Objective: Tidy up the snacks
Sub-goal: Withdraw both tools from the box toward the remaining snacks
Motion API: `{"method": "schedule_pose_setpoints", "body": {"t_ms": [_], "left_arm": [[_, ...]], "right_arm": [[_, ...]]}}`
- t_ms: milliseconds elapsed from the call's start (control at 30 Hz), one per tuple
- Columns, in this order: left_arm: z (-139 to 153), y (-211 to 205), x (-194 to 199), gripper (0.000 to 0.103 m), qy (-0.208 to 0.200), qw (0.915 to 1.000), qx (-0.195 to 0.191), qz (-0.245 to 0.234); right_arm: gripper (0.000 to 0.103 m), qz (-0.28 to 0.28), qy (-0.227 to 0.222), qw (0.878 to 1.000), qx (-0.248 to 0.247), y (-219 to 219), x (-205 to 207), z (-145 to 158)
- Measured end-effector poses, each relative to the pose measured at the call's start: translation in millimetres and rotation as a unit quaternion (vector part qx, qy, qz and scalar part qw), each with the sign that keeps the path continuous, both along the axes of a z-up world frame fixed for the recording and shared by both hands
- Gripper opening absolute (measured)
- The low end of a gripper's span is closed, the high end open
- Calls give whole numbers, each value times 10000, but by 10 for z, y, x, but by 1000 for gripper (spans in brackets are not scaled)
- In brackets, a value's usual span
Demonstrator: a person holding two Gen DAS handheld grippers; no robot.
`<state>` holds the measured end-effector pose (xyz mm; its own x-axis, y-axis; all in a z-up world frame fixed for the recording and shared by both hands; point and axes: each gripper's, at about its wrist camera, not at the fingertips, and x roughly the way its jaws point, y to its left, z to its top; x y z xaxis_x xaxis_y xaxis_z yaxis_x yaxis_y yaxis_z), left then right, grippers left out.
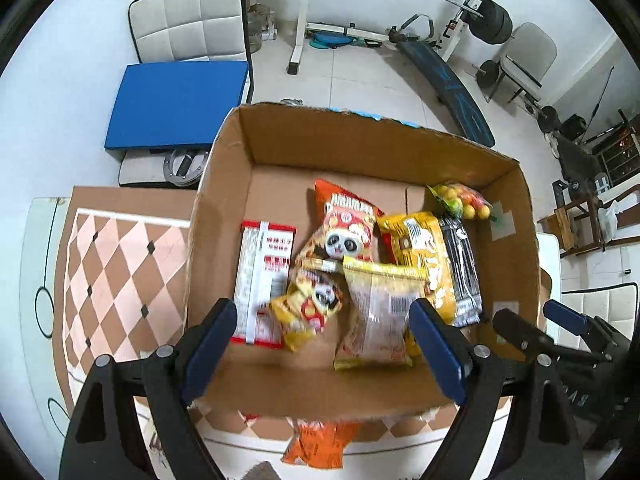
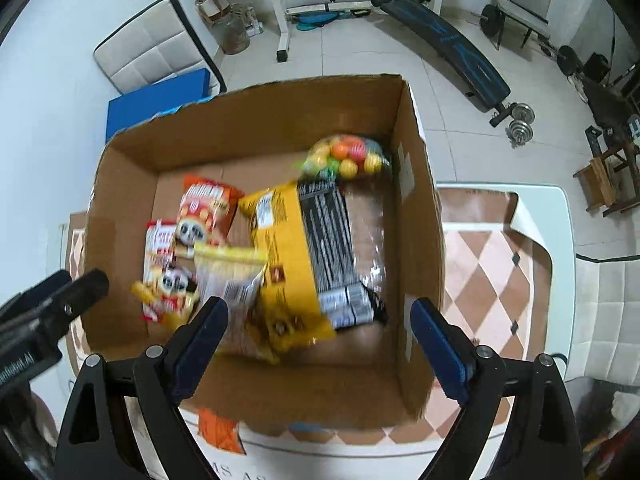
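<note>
An open cardboard box (image 1: 360, 140) (image 2: 260, 120) stands on the table and holds several snack packets. Among them are a red-and-white packet (image 1: 262, 276), an orange panda packet (image 1: 348, 224) (image 2: 204, 212), a yellow-and-black bag (image 1: 432, 256) (image 2: 304, 248) and a bag of coloured candy balls (image 1: 460, 200) (image 2: 348, 156). My left gripper (image 1: 322, 316) hangs open over the box's near left part, with nothing between its fingers. Over the near right part my right gripper (image 2: 320, 312) is open and empty too. Another orange packet (image 1: 320, 444) (image 2: 220, 428) lies on the table in front of the box.
The table carries a brown-and-pink checkered cloth (image 1: 116, 264) (image 2: 488, 272). Behind it are a white padded chair (image 1: 188, 20), a blue mat (image 1: 176, 104), a weight bench (image 2: 452, 44), a barbell rack (image 1: 300, 20) and dumbbells (image 2: 520, 120) on the tiled floor.
</note>
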<state>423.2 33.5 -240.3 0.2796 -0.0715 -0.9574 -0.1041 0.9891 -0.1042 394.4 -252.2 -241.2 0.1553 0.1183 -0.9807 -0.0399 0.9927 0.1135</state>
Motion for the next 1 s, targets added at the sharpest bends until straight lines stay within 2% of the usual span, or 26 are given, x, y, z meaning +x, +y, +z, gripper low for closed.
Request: {"method": "schedule_pose_setpoints", "body": {"t_ms": [100, 267, 633, 867, 1000], "left_arm": [[92, -24, -190, 88, -140, 9999, 67, 11], [258, -124, -582, 88, -538, 9978, 390, -1], [726, -222, -1243, 88, -1191, 9911, 586, -36], [841, -234, -1471, 88, -1249, 9911, 462, -8], [728, -195, -1511, 102, -1089, 9935, 342, 32]], "right_arm": [[95, 88, -171, 9998, -64, 53, -245, 127], [95, 152, -451, 9988, -135, 82, -549, 375], [95, 158, -901, 9957, -136, 40, -1119, 894], [95, 110, -1049, 9944, -56, 10, -1431, 1128], [97, -57, -950, 9953, 187, -81, -1522, 1102]]}}
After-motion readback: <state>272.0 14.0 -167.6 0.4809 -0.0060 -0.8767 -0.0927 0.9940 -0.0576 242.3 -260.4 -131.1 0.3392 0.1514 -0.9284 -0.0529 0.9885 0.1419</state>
